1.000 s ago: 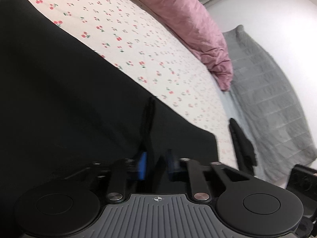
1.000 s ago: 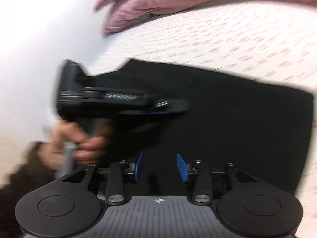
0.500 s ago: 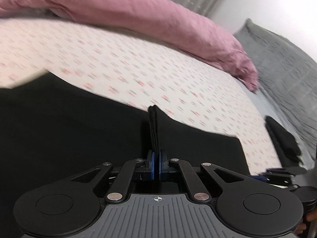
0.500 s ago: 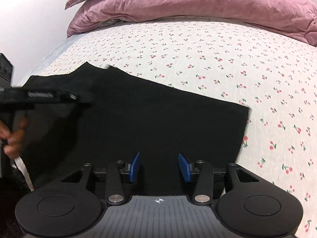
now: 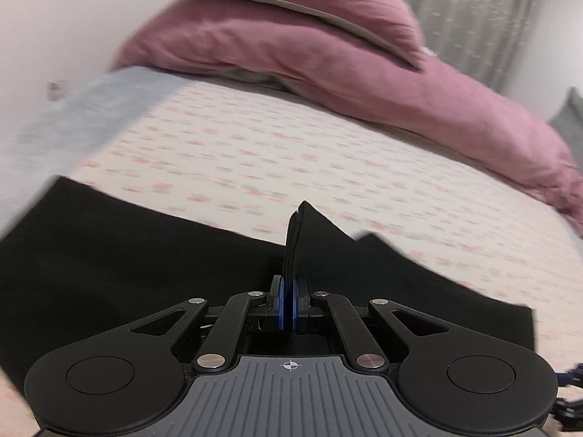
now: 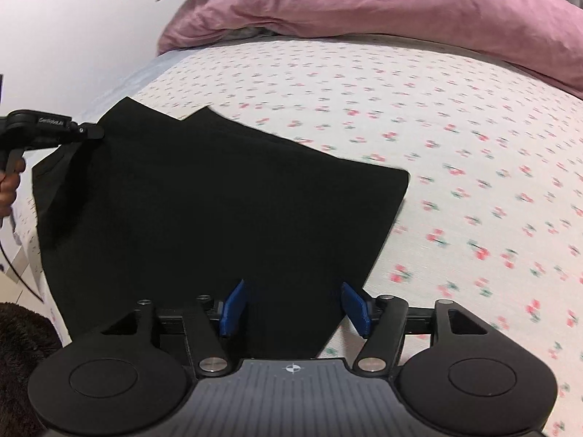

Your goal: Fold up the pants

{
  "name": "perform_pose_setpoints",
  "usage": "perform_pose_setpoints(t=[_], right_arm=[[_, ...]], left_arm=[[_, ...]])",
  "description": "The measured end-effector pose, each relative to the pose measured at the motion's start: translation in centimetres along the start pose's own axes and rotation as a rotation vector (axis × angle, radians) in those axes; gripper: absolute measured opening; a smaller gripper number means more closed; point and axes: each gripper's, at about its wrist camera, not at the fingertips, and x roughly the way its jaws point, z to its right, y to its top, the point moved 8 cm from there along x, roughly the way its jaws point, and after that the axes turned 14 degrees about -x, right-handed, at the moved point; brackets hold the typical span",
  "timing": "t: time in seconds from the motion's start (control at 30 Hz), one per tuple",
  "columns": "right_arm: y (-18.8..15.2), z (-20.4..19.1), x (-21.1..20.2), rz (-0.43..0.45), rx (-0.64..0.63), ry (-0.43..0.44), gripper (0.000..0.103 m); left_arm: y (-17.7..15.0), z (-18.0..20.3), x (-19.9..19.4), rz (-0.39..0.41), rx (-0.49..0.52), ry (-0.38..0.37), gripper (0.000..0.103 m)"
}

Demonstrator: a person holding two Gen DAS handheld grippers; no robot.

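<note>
1. Black pants point(image 6: 218, 211) are lying flat on the cherry-print bedsheet point(image 6: 455, 127), in front of the pink duvet point(image 6: 364, 11)
2. Left gripper point(image 5: 288, 306) is pinching a raised fold of the pants' edge, blue pads pressed together on the cloth
3. Right gripper point(image 6: 293, 307) is hovering over the near pants corner, fingers spread apart, gripping nothing

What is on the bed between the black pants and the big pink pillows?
Only bare cherry-print sheet. In the right wrist view nothing sits on it between the black pants and the pink pillows.
</note>
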Motion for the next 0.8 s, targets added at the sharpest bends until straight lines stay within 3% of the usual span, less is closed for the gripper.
perform_pose_setpoints(t=[0.2, 0.37, 0.67, 0.8], right_arm=[[1.5, -2.2, 2.5, 0.02, -0.057, 0.036, 0.068], [2.2, -3.7, 3.8, 0.039, -0.117, 0.056, 0.07], [2.3, -4.7, 4.0, 0.059, -0.133, 0.073, 0.073], [2.3, -4.6, 3.9, 0.061, -0.119, 0.078, 0.073]], left_arm=[[3.8, -6.4, 0.0, 0.073, 0.012, 0.168, 0.002], [6.2, -10.4, -0.1, 0.107, -0.015, 0.251, 0.002], [8.5, -14.0, 0.7, 0.196, 0.015, 0.397, 0.002], [8.1, -14.8, 2.0, 0.171, 0.037, 0.445, 0.006]])
